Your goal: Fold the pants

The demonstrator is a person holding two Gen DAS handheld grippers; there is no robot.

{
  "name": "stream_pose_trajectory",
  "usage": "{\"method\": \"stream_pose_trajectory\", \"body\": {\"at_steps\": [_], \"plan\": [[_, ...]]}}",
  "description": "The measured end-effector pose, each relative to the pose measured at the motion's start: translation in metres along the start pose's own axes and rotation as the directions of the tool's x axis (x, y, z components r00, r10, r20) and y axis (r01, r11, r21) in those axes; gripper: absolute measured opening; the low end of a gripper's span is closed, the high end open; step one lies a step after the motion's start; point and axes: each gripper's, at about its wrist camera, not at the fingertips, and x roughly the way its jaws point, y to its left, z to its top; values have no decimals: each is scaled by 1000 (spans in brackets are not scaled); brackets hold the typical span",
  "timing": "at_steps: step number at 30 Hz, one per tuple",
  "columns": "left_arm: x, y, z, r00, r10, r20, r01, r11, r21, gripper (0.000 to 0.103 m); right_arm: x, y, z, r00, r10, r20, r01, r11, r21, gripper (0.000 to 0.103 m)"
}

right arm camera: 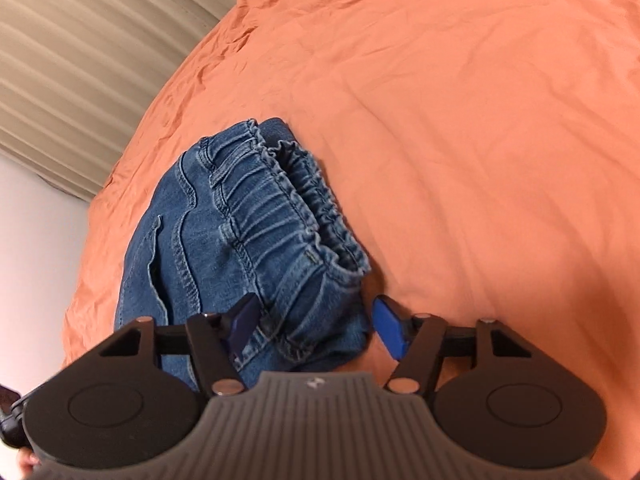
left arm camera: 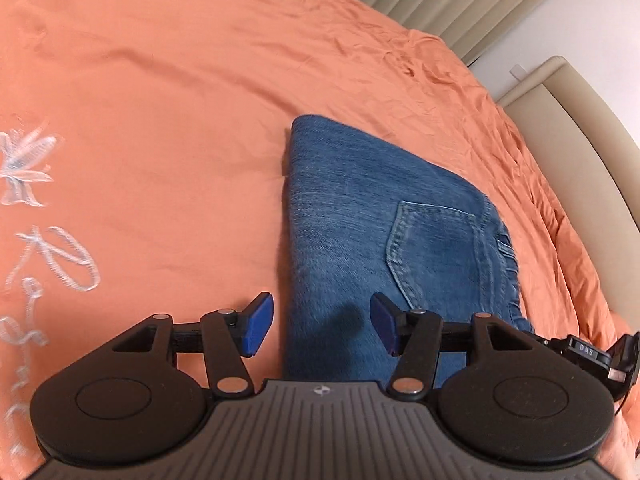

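The pants point(left arm camera: 360, 232) lie folded into a compact blue denim bundle on the orange bed sheet point(left arm camera: 180, 100), near the bed's edge by the beige headboard point(left arm camera: 580, 152). From my left wrist view, the bundle's long axis runs away from me, its folded end pointing far and a back pocket point(left arm camera: 432, 248) face up on its right half. From my right wrist view, the gathered elastic waistband point(right arm camera: 280, 216) faces up and to the right, its opening toward the sheet's open expanse.

My left gripper point(left arm camera: 322, 324) has its jaws wide, holding nothing; the left finger is over sheet, the right over denim. My right gripper point(right arm camera: 316, 330) likewise stands wide and empty, straddling the waistband's near corner.

The bundle's near end is hidden behind both gripper bodies. White embroidery point(left arm camera: 36, 200) on the sheet is blurred and cut off at the frame edge. Pleated curtains point(right arm camera: 80, 60) hang beyond the bed.
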Motion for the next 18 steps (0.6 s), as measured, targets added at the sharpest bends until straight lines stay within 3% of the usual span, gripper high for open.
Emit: {"method": "stream_pose_trajectory", "body": {"at_steps": [5,9,18], "plan": [[26,9,5,1000,-27,-2,27,999,-34,67,19,-6,2,999,48,0,-48,999,6,66],[38,5,11,999,-38,2,38,999,-15,67,23,-10,1,997,80,21,-80,997,-9,63],[47,-20,9,1000,25,13,-27,995,99,35,21,1,0,997,61,40,-58,995,-75,42]]}}
